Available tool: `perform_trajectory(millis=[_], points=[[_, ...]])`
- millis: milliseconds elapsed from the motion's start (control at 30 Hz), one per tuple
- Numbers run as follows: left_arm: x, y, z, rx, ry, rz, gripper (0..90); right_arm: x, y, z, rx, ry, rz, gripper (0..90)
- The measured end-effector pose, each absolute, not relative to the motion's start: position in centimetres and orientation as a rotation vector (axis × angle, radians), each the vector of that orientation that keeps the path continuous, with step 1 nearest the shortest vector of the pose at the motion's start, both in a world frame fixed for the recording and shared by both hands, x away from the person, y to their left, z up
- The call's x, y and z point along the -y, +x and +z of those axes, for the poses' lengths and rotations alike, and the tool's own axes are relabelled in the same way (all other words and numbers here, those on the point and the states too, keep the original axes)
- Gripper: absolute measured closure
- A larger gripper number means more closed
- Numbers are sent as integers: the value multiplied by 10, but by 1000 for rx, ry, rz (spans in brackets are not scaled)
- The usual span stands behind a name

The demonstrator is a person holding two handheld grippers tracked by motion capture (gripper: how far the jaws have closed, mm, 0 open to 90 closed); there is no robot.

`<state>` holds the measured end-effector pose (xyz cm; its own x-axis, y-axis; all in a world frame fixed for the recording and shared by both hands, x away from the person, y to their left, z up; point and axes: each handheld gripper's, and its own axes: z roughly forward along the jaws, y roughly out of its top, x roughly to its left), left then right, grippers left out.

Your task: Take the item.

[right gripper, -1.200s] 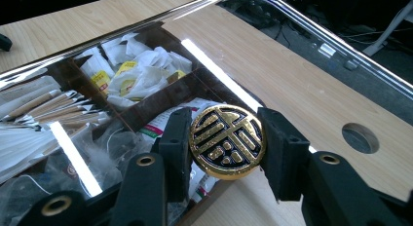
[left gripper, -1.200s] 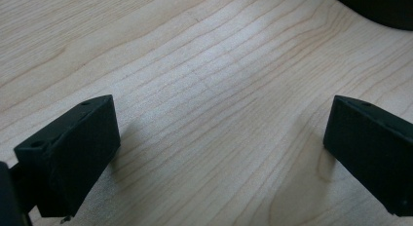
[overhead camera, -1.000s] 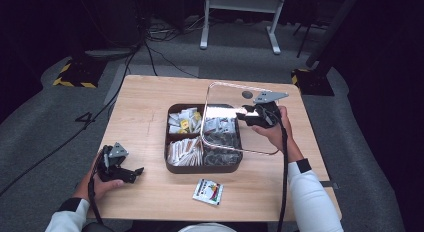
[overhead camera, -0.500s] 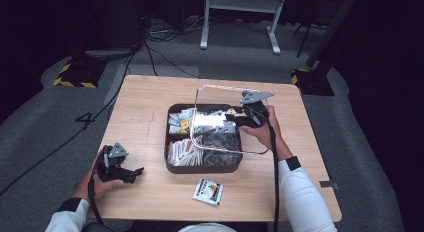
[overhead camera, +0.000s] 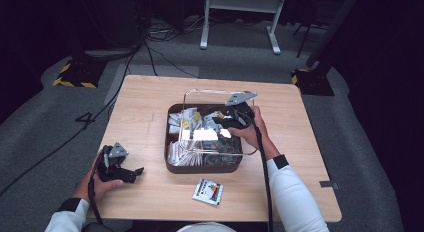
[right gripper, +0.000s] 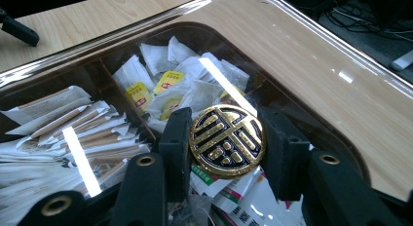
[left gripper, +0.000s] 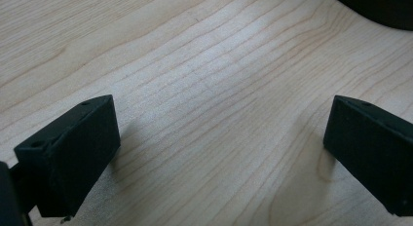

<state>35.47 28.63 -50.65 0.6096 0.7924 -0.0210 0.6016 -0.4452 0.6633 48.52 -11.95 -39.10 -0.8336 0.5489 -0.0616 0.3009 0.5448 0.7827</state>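
The clear lid (overhead camera: 215,123), probably rigid, light and slippery, hung over the brown box (overhead camera: 202,167), the right hand-held gripper (right gripper: 227,141) clamped on its gold knob (right gripper: 227,140), the sensible hold.

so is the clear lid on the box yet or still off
Not seated yet. The right gripper holds the clear lid by its gold knob, tilted above the brown box, whose sachets show through it.
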Motion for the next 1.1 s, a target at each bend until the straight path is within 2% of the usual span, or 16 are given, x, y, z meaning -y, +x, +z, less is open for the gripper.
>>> perform_trajectory(millis=[1100], points=[[-286, 355, -507, -1095, 2196, 388, 2, 72, 484, -431, -2600, 670, 1110, 586]])
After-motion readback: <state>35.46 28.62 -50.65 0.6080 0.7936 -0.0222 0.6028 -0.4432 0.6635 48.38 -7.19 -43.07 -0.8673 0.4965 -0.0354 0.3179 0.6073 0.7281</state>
